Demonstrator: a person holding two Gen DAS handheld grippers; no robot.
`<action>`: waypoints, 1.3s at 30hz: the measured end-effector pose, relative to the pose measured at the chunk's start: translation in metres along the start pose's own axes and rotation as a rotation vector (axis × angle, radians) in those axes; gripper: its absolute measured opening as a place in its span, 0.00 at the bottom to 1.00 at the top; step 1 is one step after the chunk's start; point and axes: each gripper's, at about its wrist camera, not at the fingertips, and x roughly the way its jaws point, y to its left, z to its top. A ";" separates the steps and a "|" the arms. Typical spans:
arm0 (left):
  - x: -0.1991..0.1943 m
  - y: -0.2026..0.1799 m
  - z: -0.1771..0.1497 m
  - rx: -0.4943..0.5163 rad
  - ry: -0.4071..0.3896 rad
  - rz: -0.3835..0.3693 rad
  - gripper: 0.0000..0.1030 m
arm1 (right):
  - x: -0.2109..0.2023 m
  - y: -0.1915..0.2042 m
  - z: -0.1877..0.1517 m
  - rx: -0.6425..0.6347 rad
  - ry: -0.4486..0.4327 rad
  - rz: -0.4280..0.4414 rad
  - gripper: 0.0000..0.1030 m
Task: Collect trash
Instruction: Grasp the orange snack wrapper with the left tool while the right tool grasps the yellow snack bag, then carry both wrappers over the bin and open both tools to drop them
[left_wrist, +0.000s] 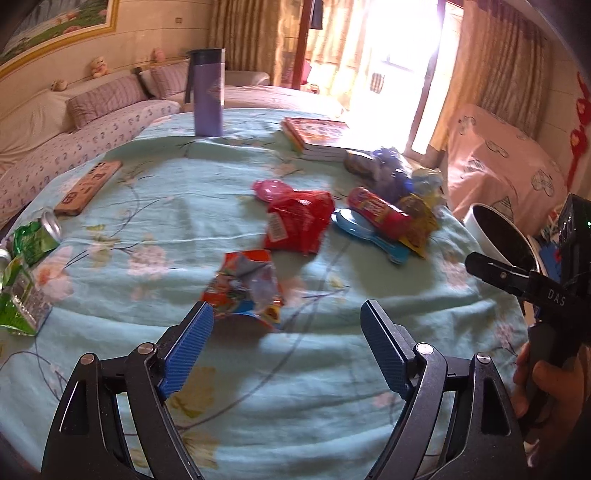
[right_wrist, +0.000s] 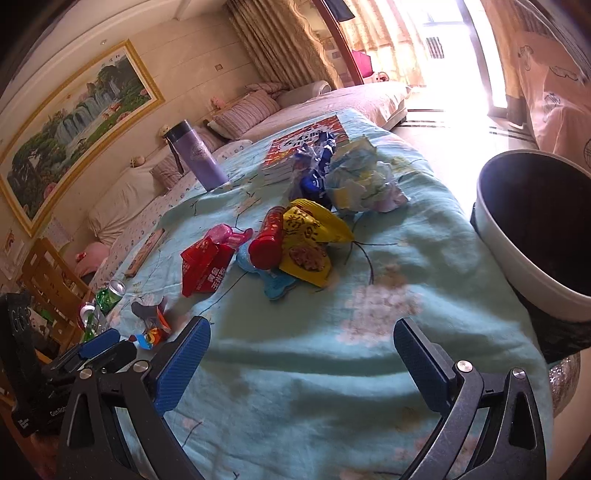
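Note:
Trash lies on a table with a light blue flowered cloth (left_wrist: 184, 206). A crumpled colourful wrapper (left_wrist: 243, 288) lies just ahead of my open, empty left gripper (left_wrist: 286, 317); it also shows in the right wrist view (right_wrist: 151, 325). Farther off lie a red packet (left_wrist: 299, 221), a red tube (left_wrist: 376, 210), a yellow snack bag (right_wrist: 310, 240) and crumpled blue and white wrappers (right_wrist: 354, 177). My right gripper (right_wrist: 301, 336) is open and empty over bare cloth, near a white bin (right_wrist: 532, 229) with a dark inside at the table's right edge.
A purple flask (left_wrist: 208, 96) and a stack of books (left_wrist: 319, 136) stand at the far side. Green packaging and cans (left_wrist: 26, 258) lie at the left edge, next to a wooden block (left_wrist: 88, 188). A pink dish (left_wrist: 273, 188) and a blue plastic piece (left_wrist: 369, 236) lie mid-table.

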 end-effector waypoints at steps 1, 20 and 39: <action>0.001 0.005 0.001 -0.008 0.000 0.012 0.82 | 0.002 0.000 0.003 0.001 -0.001 -0.001 0.98; 0.050 0.029 0.002 -0.067 0.066 -0.036 0.40 | 0.061 -0.014 0.046 0.024 0.018 -0.024 0.54; 0.034 -0.064 0.019 0.051 0.046 -0.251 0.33 | -0.012 -0.032 0.024 -0.013 -0.059 -0.022 0.02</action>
